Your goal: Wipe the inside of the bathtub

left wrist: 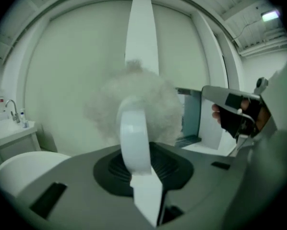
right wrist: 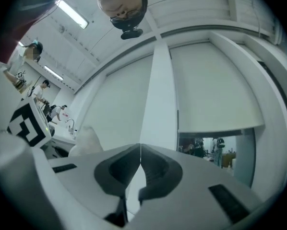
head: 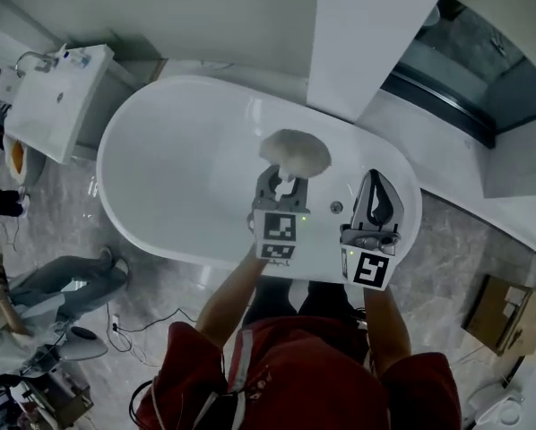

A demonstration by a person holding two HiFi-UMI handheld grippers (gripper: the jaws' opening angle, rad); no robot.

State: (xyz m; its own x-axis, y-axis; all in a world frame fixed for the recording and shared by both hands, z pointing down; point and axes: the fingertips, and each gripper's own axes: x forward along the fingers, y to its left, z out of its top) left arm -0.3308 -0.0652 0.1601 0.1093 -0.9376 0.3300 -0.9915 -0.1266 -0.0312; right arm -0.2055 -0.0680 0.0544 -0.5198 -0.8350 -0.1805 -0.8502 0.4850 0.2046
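Observation:
The white oval bathtub (head: 160, 204) fills the middle of the head view. My left gripper (head: 284, 179) reaches over its near wall and is shut on the white handle (left wrist: 134, 138) of a fluffy white wiping pad (head: 295, 151), which hangs over the tub's inside near the far right side. In the left gripper view the pad (left wrist: 134, 102) bulges just beyond the jaws (left wrist: 136, 143). My right gripper (head: 373, 179) hovers over the tub's right rim with its jaws shut on nothing (right wrist: 139, 150). The pad (right wrist: 88, 139) shows at the left of the right gripper view.
A round metal fitting (head: 336, 208) sits on the tub's near rim between the grippers. A white washbasin with a tap (head: 53, 97) stands at the upper left. A white pillar (head: 376, 34) rises behind the tub. A crouching person (head: 53, 285) and cables are on the floor left, and a cardboard box (head: 510, 316) is on the right.

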